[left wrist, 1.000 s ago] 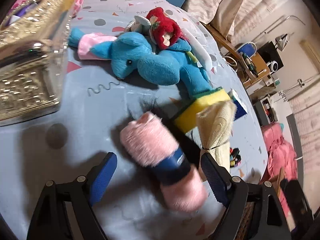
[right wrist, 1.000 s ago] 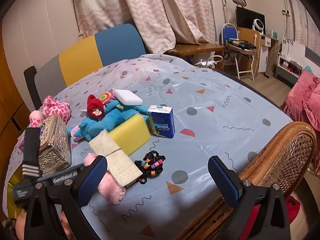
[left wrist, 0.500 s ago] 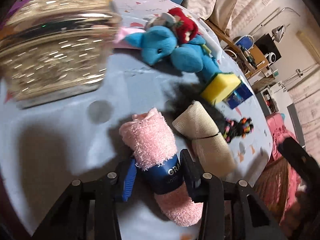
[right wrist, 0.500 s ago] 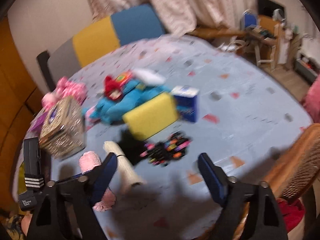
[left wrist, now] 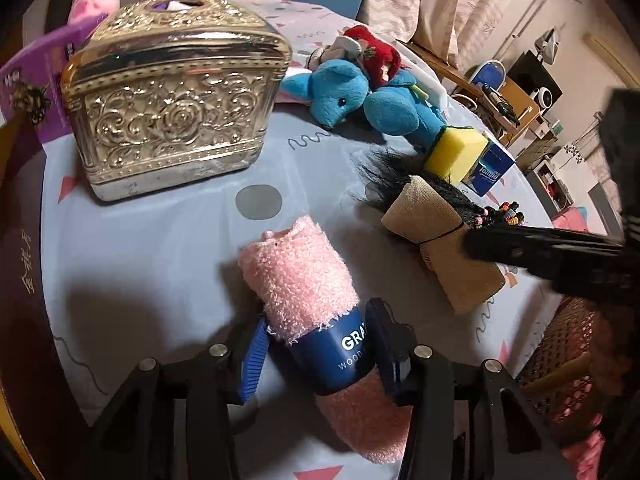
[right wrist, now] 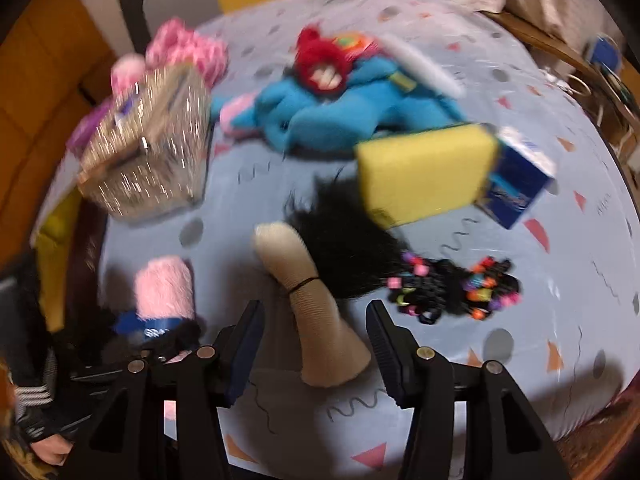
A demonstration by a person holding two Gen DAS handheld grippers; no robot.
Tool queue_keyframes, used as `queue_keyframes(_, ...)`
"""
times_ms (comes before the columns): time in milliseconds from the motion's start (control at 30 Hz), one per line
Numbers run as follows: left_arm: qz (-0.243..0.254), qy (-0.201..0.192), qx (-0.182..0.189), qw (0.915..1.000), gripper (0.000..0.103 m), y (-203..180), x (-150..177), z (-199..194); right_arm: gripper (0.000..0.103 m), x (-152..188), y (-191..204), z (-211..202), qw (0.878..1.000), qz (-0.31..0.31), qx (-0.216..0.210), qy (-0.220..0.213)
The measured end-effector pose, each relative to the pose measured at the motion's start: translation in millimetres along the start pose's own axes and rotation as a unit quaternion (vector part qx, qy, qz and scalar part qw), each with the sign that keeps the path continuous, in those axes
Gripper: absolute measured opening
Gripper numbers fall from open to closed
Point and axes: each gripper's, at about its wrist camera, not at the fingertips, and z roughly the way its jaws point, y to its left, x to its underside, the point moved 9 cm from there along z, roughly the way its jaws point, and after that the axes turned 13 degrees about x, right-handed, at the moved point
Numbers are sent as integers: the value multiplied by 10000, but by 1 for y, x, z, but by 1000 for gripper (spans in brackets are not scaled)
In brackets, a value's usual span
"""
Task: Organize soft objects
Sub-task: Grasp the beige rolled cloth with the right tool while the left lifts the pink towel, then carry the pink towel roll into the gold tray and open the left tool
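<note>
The rolled pink fluffy towel (left wrist: 304, 292) has just been clamped by the left hand-held gripper (left wrist: 320, 356) at the near surface (left wrist: 168, 240), while the right hand-held gripper (right wrist: 316, 340), closing but apart, now straddles the tan cloth roll (right wrist: 320, 320), so both can be sorted.

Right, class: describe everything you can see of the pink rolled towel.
The pink towel is a fluffy, terry-like cloth rolled into a tube, with a dark blue paper band with white lettering around its middle. It lies on the patterned tablecloth, in front of the gold box. The left gripper is shut on it at the band.
</note>
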Motion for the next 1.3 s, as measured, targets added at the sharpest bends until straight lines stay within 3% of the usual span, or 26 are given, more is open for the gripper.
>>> queue_keyframes(67, 29, -64, 5, 10000, 50, 0, 0, 1, 53, -2, 6, 15, 9997, -117, 159, 113)
queue_keyframes(167, 33, -132, 55, 9999, 44, 0, 1, -1, 24, -4, 13, 33, 9991, -234, 259, 241)
queue_keyframes(400, 146, -280, 184, 9993, 38, -11, 4, -29, 22, -1, 14, 42, 9991, -263, 239, 210)
queue_keyframes(600, 81, -953, 401, 9946, 37, -13, -12, -99, 22, 1, 13, 40, 9984, -390, 384, 118)
queue_keyframes(700, -396, -1350, 338, 9895, 37, 19, -24, -140, 22, 2, 15, 40, 9981, -432, 434, 81)
queue_keyframes(867, -1083, -1681, -328, 9793, 35, 102, -42, -185, 22, 4, 21, 42, 9974, -509, 506, 15)
queue_keyframes(967, -1374, -1704, -464, 9746, 34, 139, -51, -187, 22, 3, 28, 43, 9971, -543, 536, -10)
queue_keyframes(1067, -1489, -1664, -751, 9719, 27, 168, -61, -184, 22, 3, 31, 44, 9968, -579, 549, -37)
queue_keyframes(1300, -1691, -1390, -1234, 9679, 18, 215, -62, -166, 22, 4, 30, 43, 9963, -640, 572, -69)
